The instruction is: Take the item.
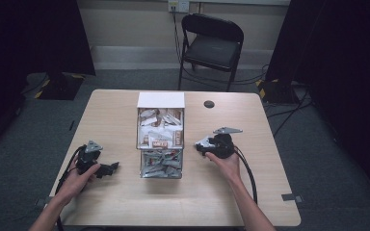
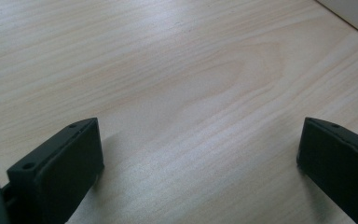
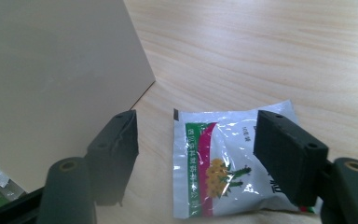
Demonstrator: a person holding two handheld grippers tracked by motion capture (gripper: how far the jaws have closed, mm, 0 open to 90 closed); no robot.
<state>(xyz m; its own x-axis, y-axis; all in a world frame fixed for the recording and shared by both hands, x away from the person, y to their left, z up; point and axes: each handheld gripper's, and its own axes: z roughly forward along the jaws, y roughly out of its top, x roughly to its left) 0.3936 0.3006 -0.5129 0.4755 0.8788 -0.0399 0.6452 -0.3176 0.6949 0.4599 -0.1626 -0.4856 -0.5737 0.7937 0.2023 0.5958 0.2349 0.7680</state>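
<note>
The right gripper has its jaws spread over a flat packet lying on the desk, at three o'clock of the box. Closing may slide it, not lift it. The left gripper gapes empty.

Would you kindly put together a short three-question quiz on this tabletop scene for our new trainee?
1. True or false: a sachet lies flat on the table between the open jaws of the right gripper.
2. Multiple choice: the clear box of packets stands (A) at the table's left edge, (B) between the two grippers, (C) on the folding chair.
3. Fill in: in its own view the left gripper has its jaws open over bare ____.

Key: 1 true; 2 B; 3 wood (the tabletop).
</note>
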